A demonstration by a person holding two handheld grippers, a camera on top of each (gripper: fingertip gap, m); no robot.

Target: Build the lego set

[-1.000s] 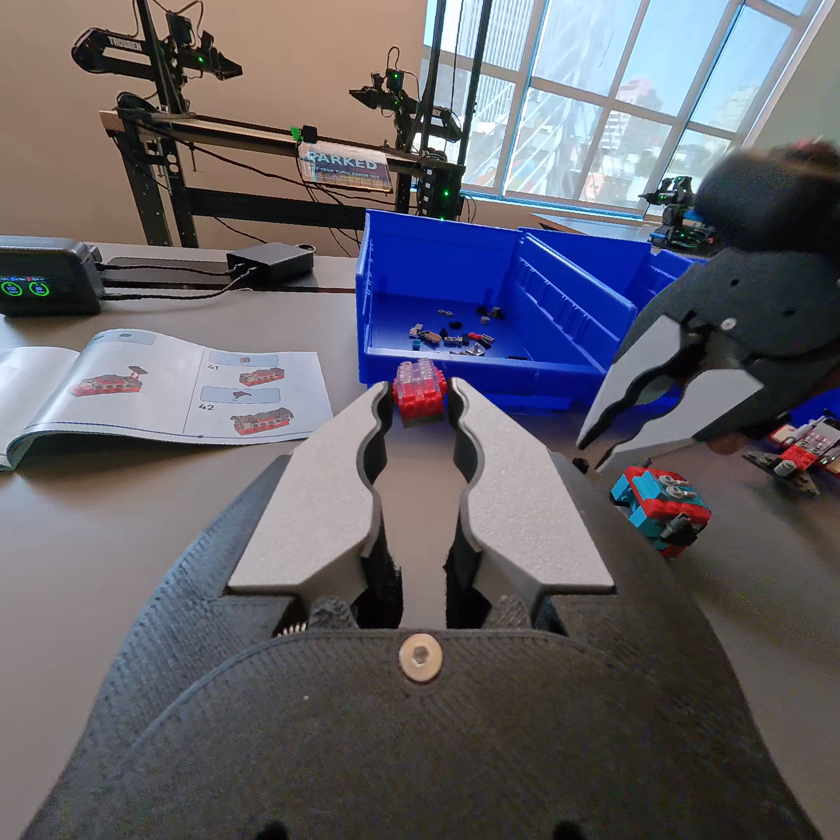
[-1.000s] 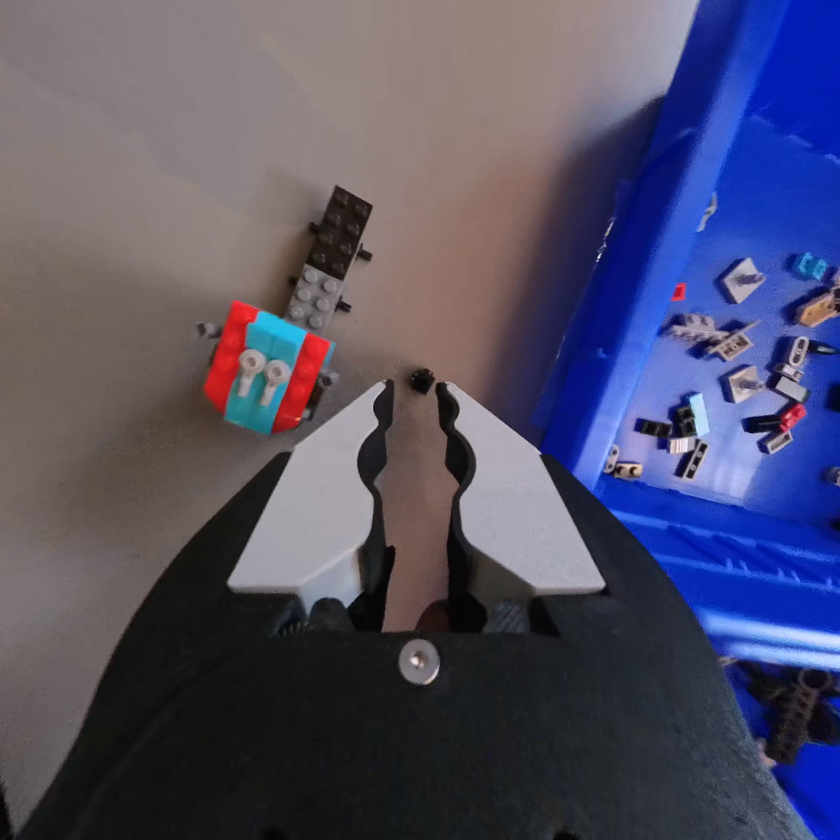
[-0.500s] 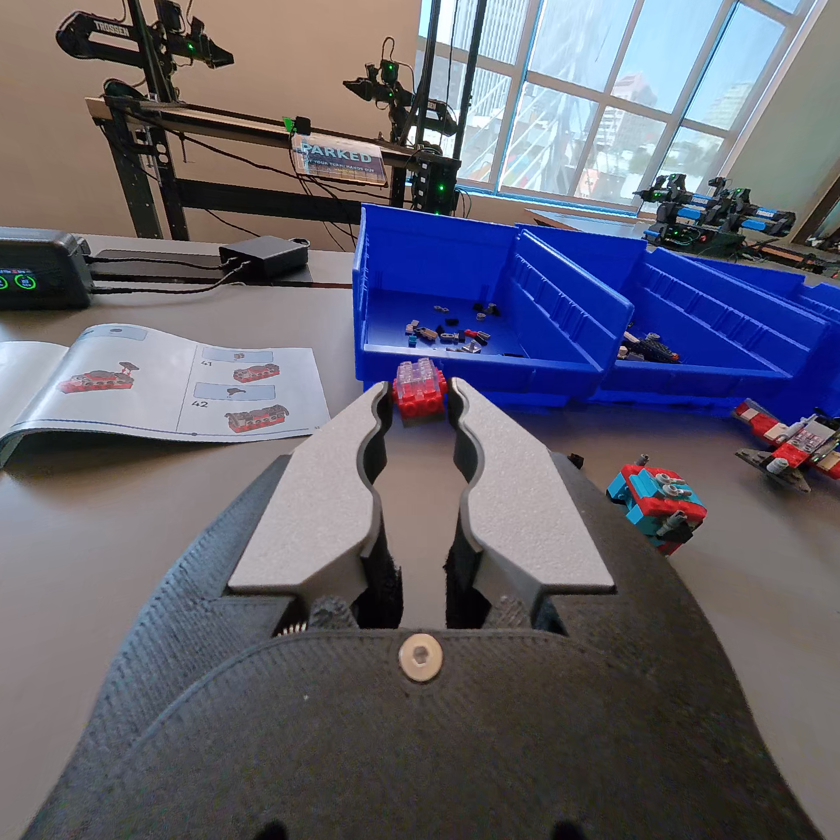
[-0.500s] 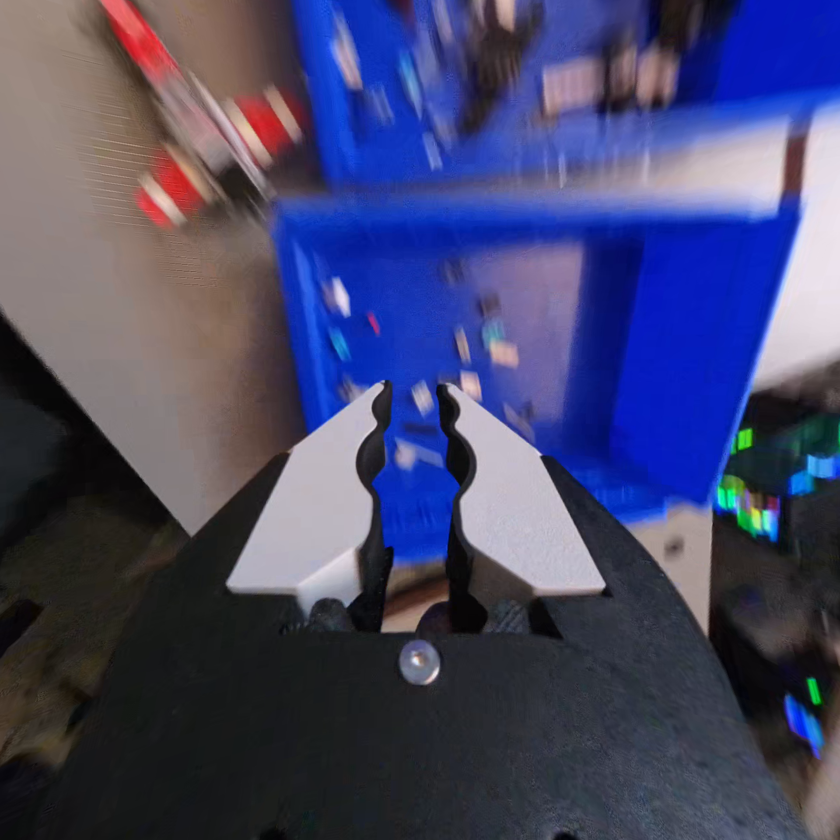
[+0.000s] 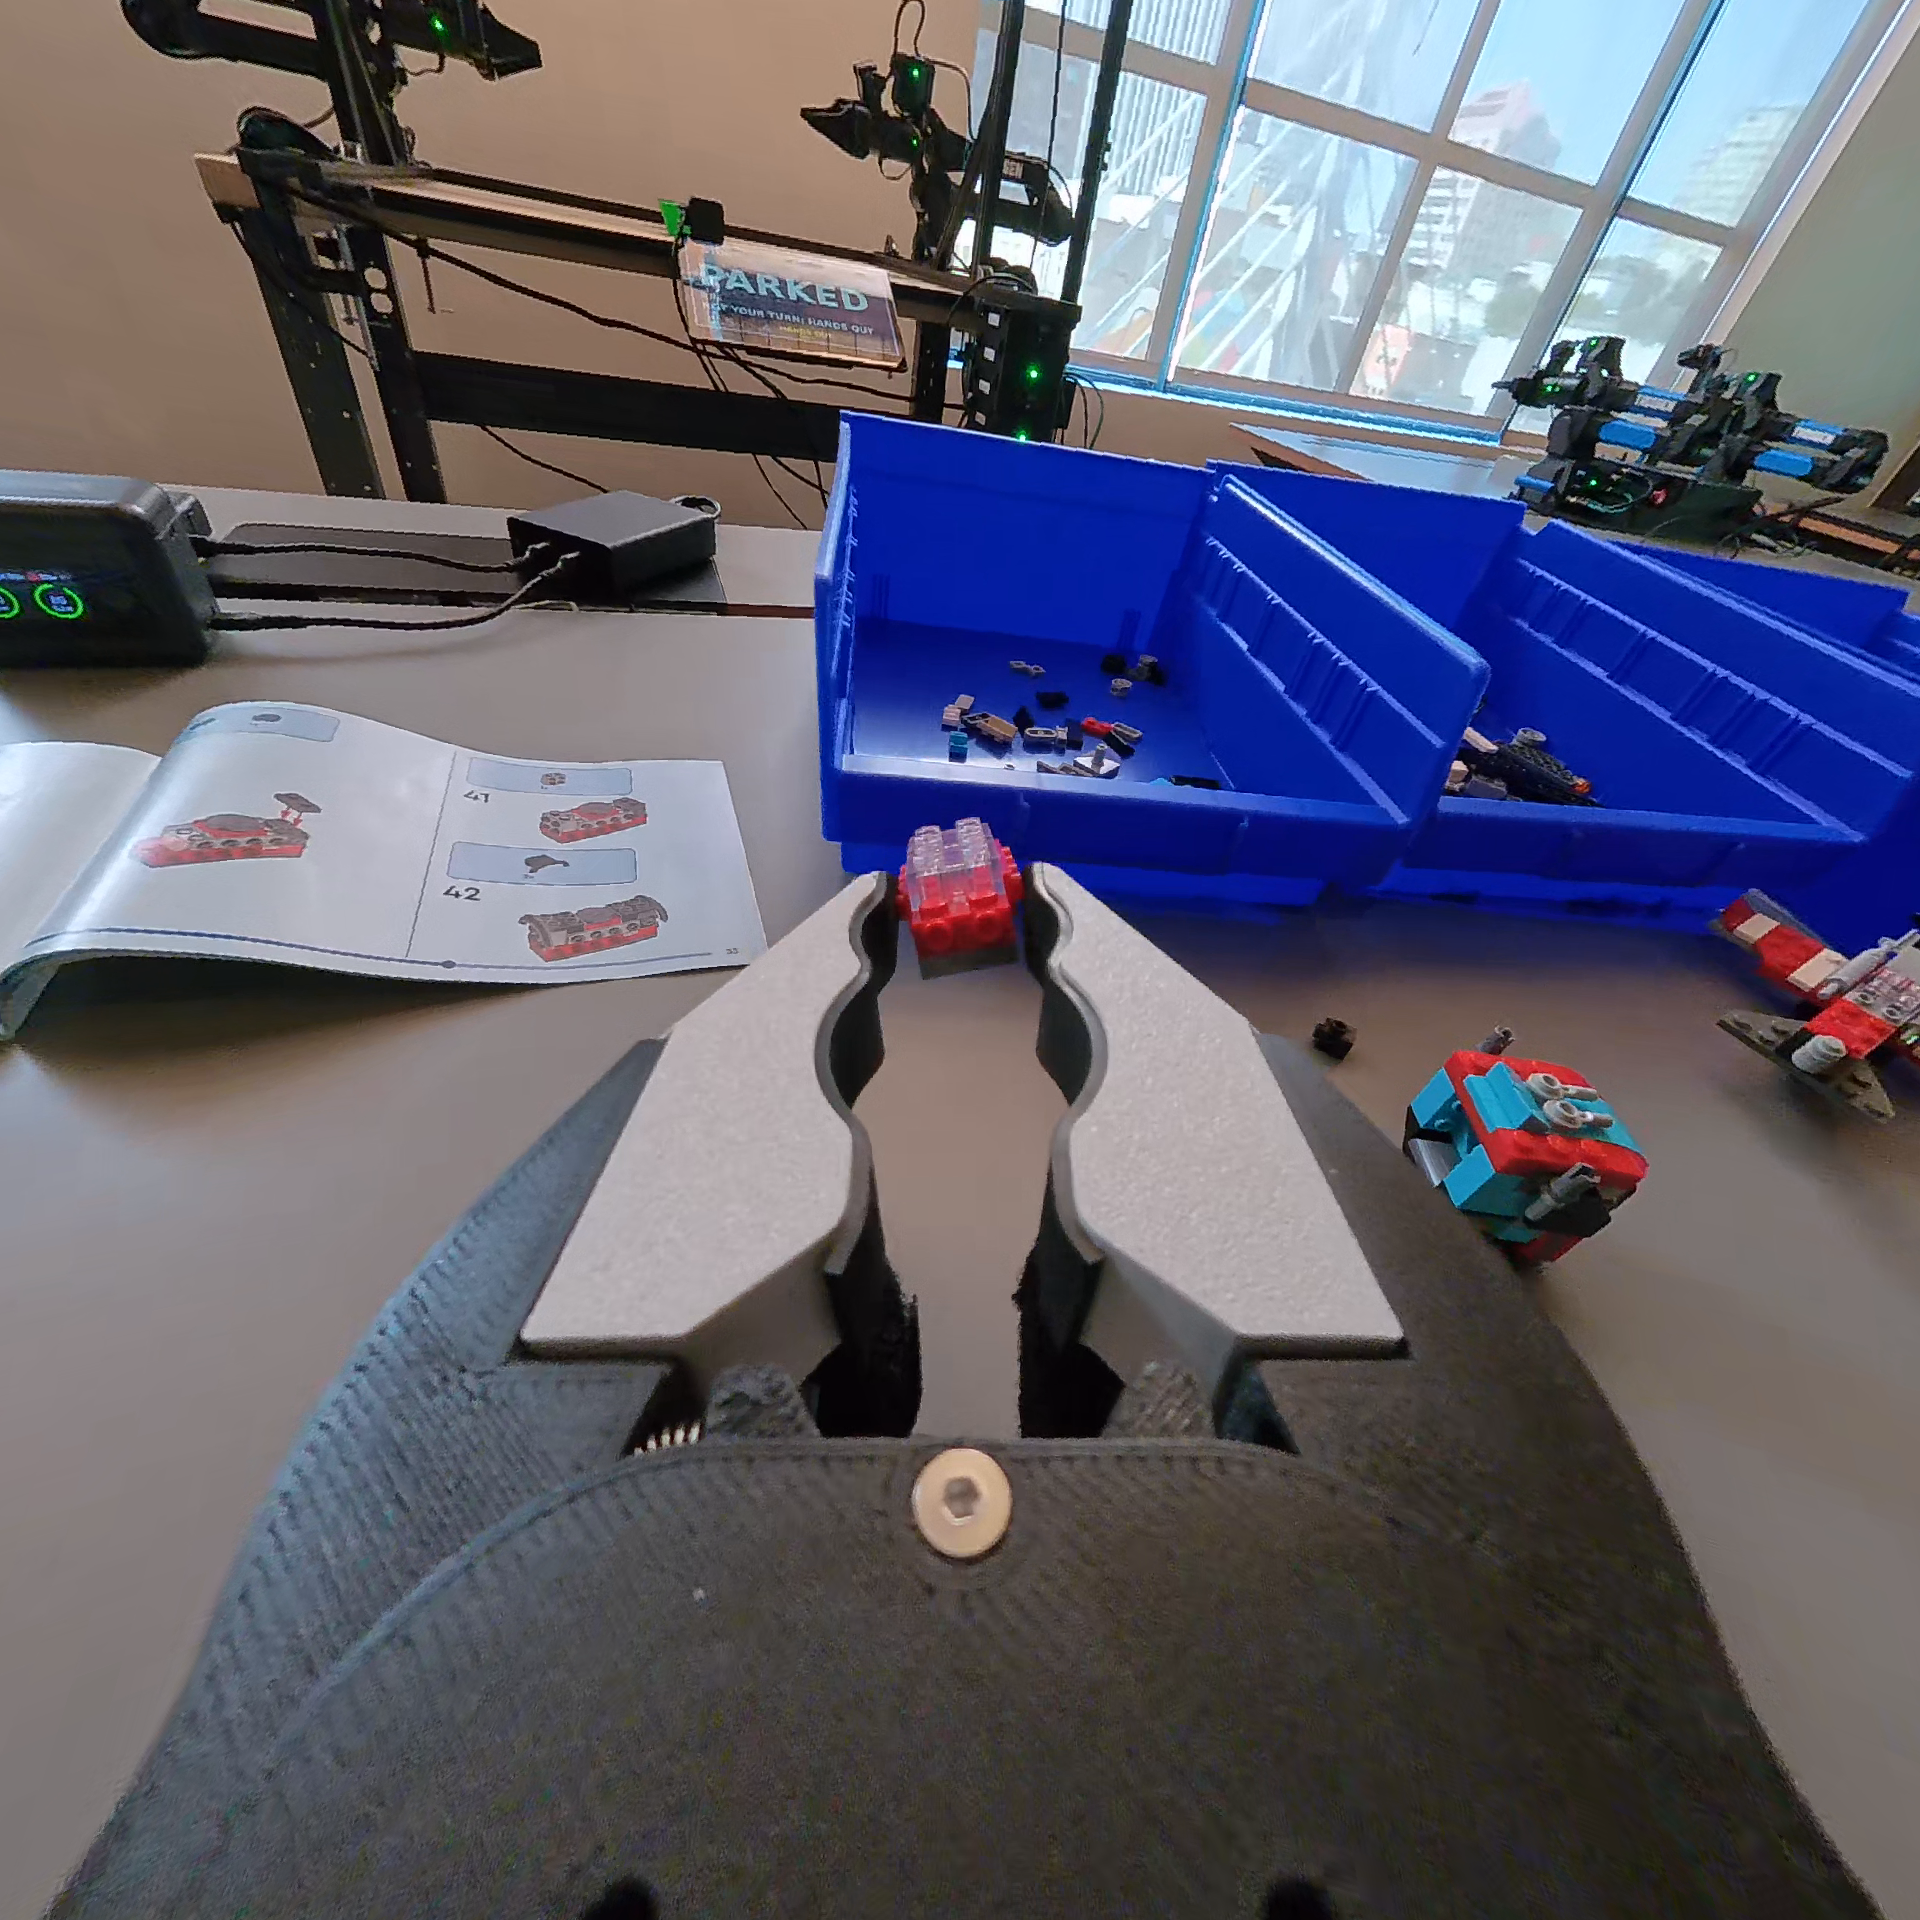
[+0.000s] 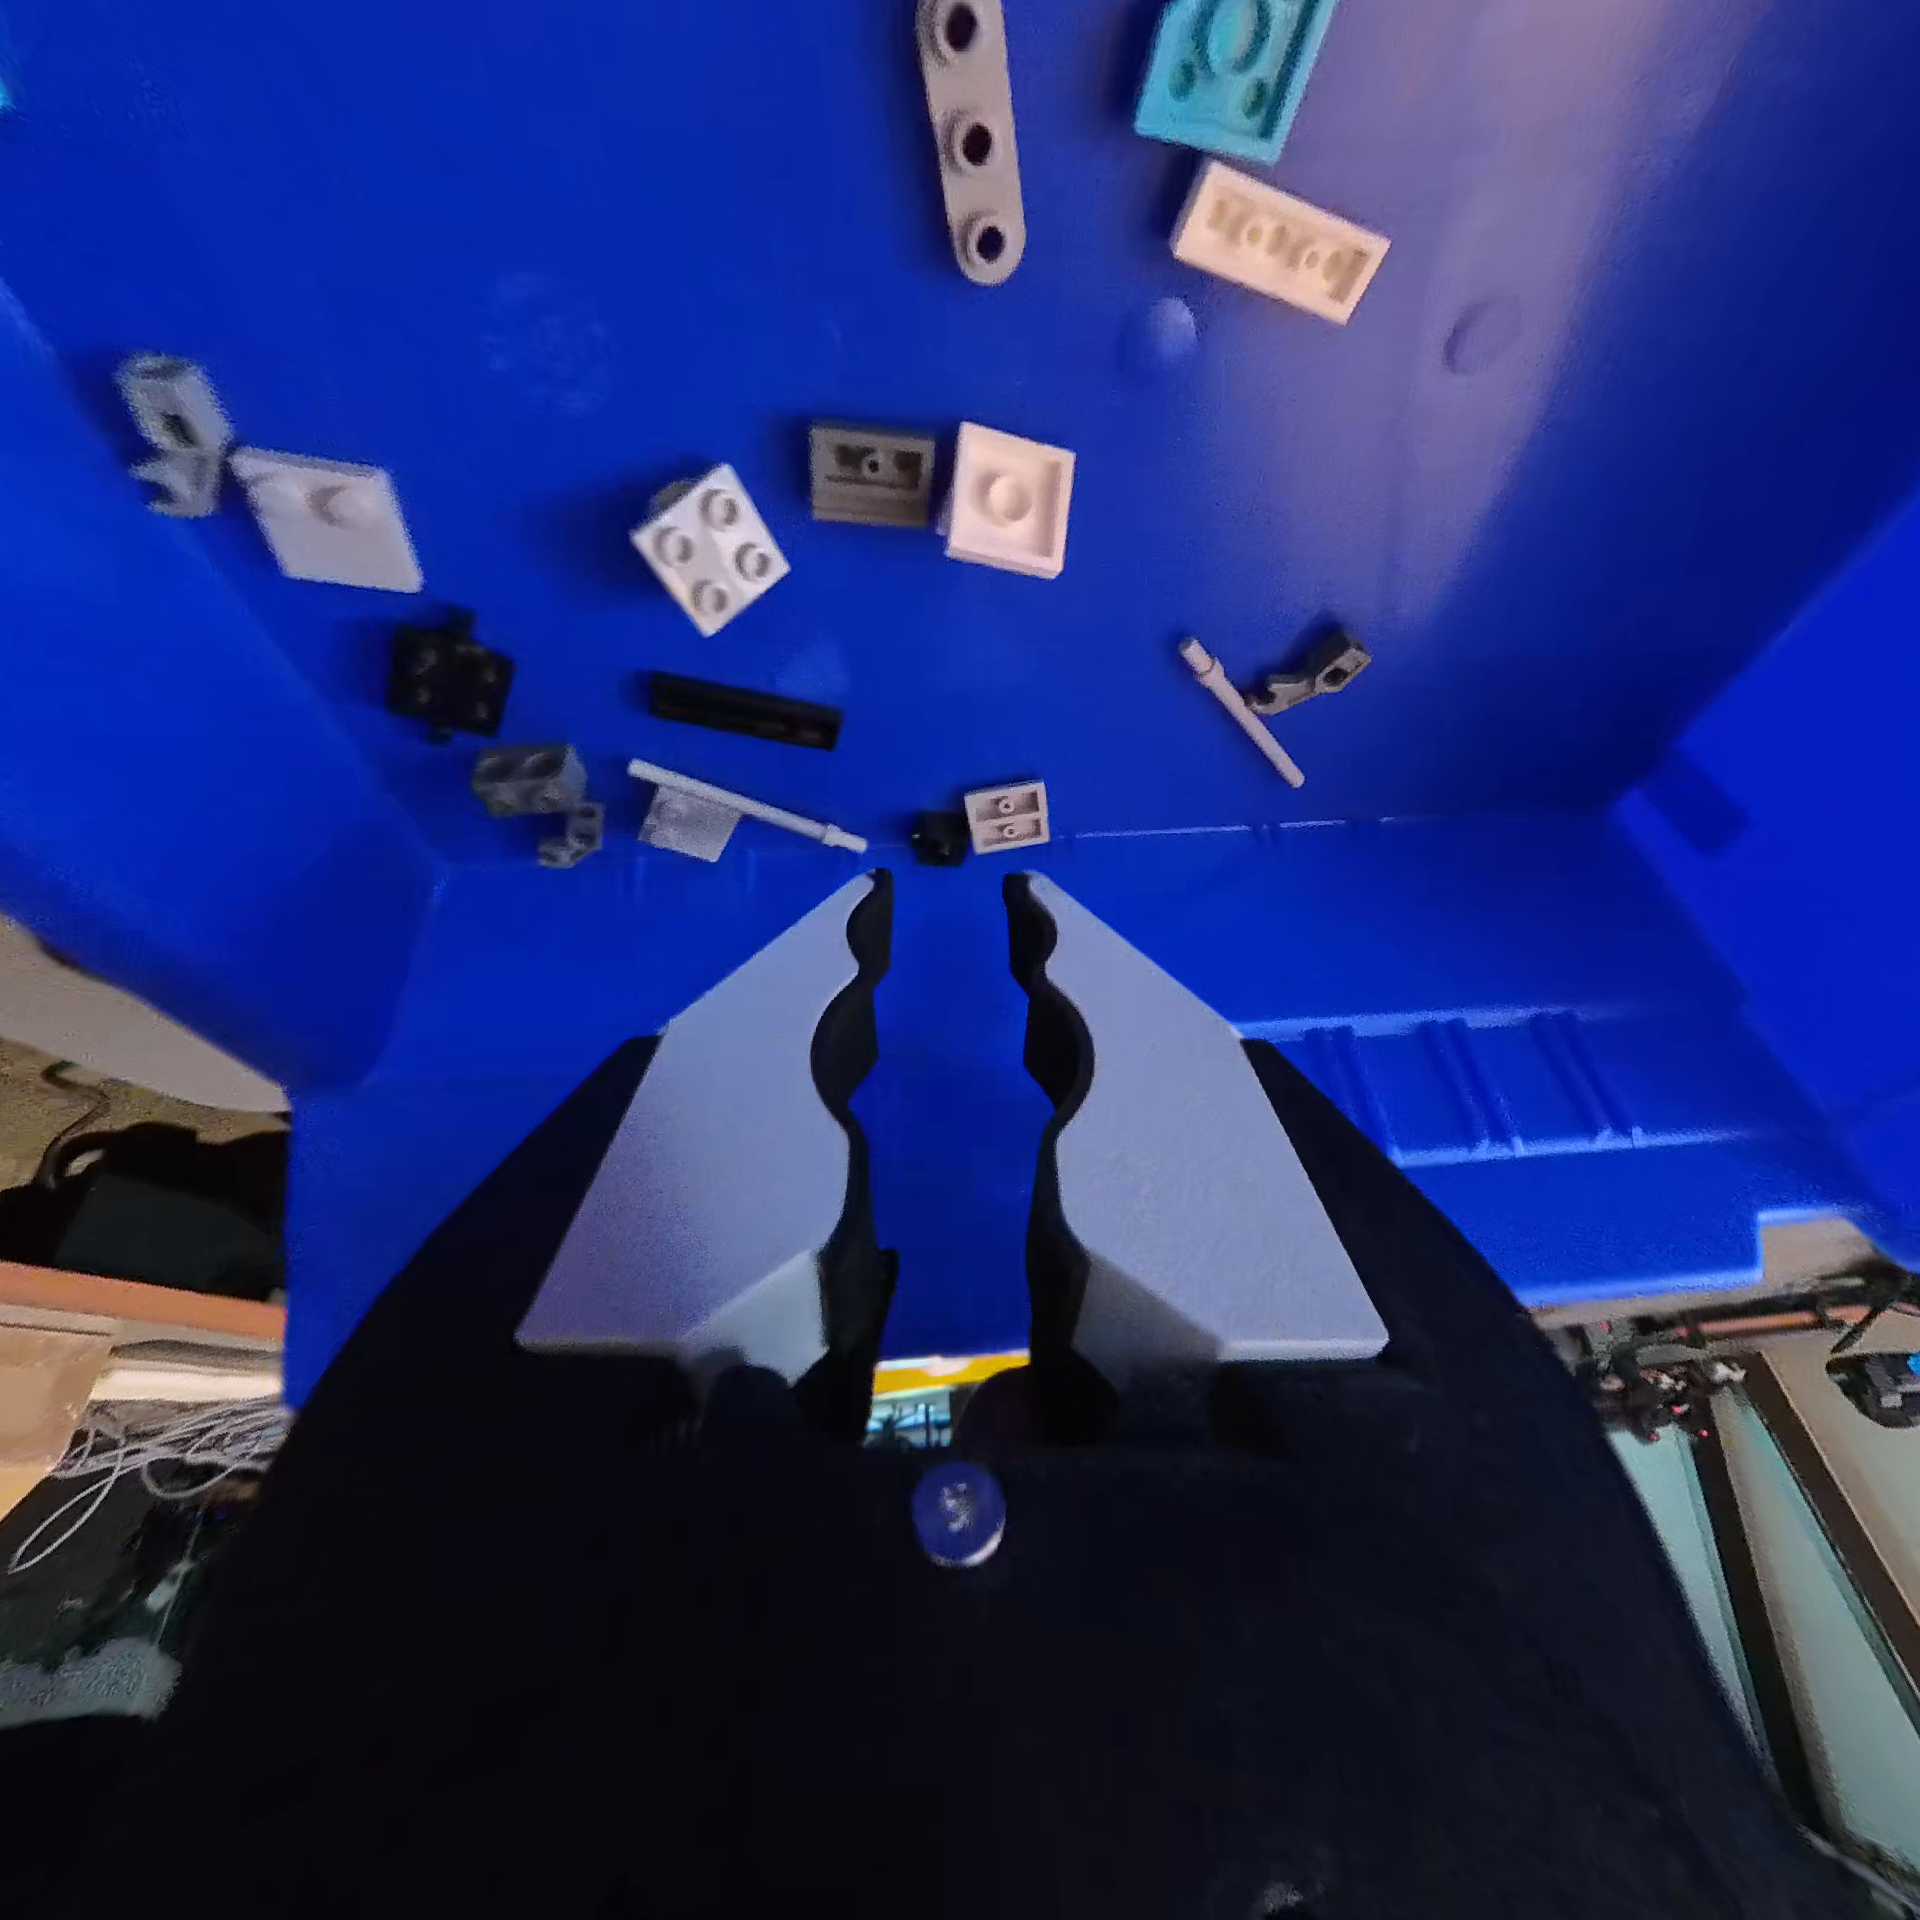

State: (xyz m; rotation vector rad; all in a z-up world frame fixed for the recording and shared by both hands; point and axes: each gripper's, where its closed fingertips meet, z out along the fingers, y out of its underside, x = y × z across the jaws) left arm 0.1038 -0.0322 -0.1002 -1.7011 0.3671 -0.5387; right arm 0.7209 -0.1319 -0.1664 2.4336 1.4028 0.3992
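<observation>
Picking the next piece out of the blue bin looks like the step in hand, and to do it well the right hand-held gripper should settle on one target among the loose parts, come straight down so a fingertip lands on each side of it, and close gently so the piece does not skitter against the bin wall. Its jaws stand slightly apart with nothing between them, tips poised over the bin floor; just ahead of them lie a tiny black piece and a small grey plate, touching or nearly so, which makes a clean single grab tricky. Further ahead sit a white four-stud plate and a black bar. The left hand-held gripper rests low over the counter, clamped on a small red sub-assembly with a clear top, held at the very fingertips. Beyond its tips the same bin opens; off to its left lies the instruction booklet, and to its right a red-and-teal block and a small black stud on the counter.
</observation>
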